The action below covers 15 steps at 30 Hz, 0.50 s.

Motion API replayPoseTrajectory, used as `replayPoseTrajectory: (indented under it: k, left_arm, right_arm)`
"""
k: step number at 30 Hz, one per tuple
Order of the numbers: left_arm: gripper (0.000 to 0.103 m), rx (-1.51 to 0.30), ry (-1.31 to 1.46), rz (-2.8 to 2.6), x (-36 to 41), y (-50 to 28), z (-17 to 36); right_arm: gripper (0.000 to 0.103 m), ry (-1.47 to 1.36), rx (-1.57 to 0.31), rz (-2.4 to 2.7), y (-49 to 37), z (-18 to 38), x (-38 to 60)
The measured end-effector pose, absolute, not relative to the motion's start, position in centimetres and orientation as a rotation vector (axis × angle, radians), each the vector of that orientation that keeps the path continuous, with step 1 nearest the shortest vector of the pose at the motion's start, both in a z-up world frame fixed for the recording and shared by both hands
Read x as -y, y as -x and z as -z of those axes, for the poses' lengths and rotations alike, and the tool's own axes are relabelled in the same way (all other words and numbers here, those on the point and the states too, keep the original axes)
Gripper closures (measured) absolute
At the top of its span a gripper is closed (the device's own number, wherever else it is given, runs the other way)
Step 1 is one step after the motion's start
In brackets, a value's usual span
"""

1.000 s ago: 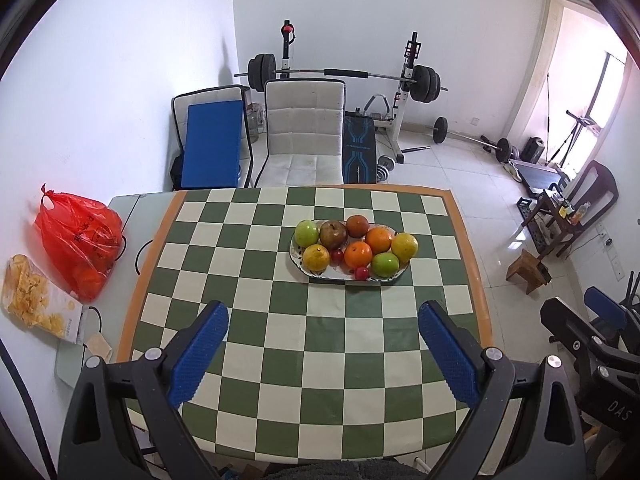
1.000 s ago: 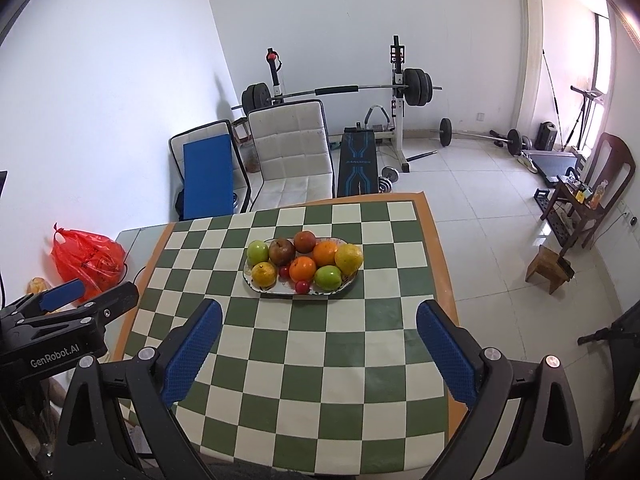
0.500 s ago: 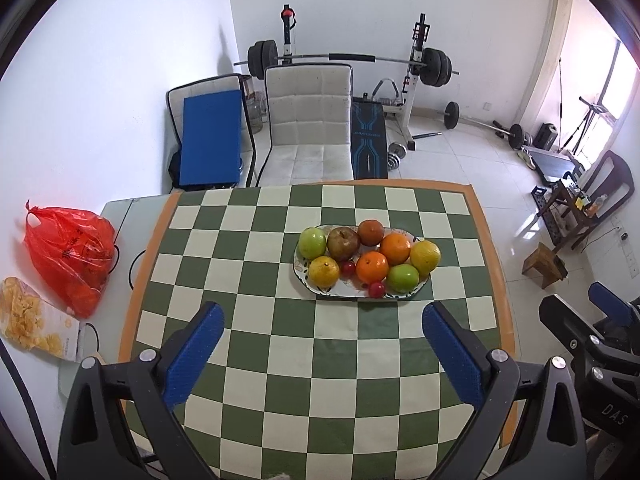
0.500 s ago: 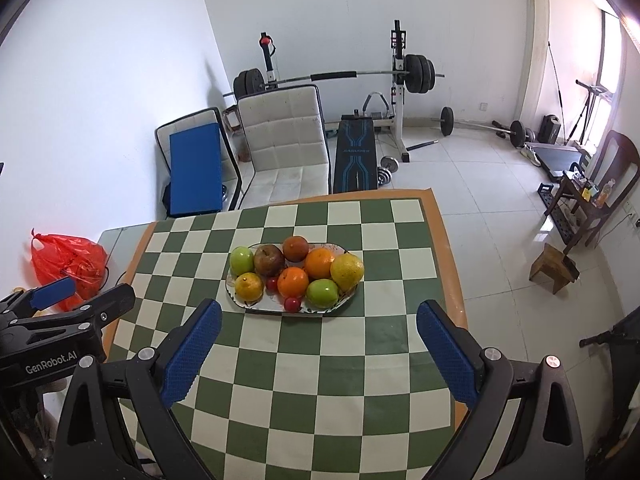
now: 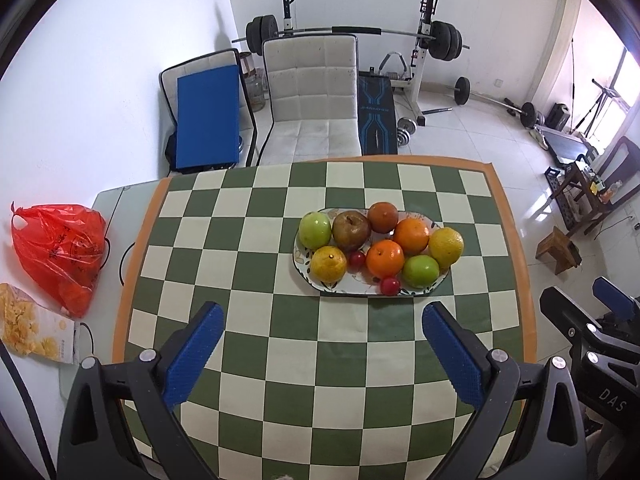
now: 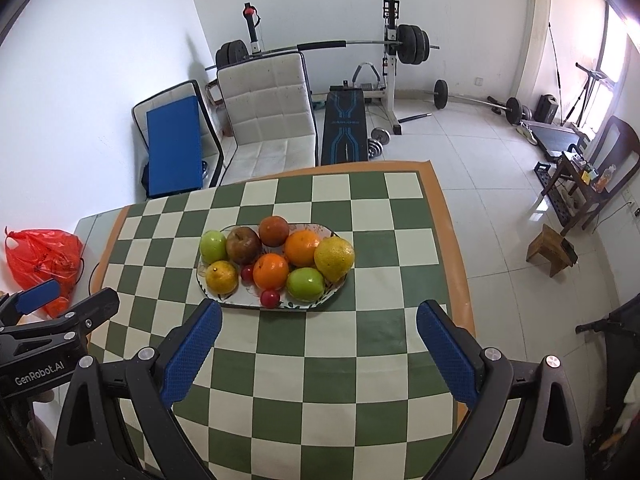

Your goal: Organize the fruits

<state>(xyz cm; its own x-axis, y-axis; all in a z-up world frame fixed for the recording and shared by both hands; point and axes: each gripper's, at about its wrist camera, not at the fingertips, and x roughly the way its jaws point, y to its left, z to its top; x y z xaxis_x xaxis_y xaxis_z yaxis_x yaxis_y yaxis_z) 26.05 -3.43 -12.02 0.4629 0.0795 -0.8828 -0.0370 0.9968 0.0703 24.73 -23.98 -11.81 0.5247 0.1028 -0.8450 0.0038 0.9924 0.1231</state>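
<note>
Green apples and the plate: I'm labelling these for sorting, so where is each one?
left green apple [image 5: 315, 230], left wrist view, its top
right green apple [image 5: 420, 271], left wrist view, its top
plate [image 5: 360, 282], left wrist view, near rim

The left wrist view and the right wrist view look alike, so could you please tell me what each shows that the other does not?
Only the left wrist view shows the snack bag beside the red bag, and the right gripper's body at its right edge. Only the right wrist view shows the left gripper's body, marked GenRobot.AI, at its left edge. Both share the plate of fruit on the checked table, the white chair and the barbell rack. The left gripper and right gripper are open and empty.
</note>
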Motion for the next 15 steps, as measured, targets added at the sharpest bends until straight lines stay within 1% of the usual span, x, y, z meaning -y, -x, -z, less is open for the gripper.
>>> replayPoseTrajectory:
  k: [7,15]
  left_arm:
    - [0.001,-1.108,-0.036,-0.074,3.1,-26.7,13.4]
    - [0.001,-1.108,-0.024,-0.072,3.2,-26.7,13.7]
  right_arm:
    - [0.003,-0.103,-1.033,-0.054,-25.4,12.8,24.1]
    - [0.003,-0.087,-1.039,-0.056,-25.7,12.9,24.2]
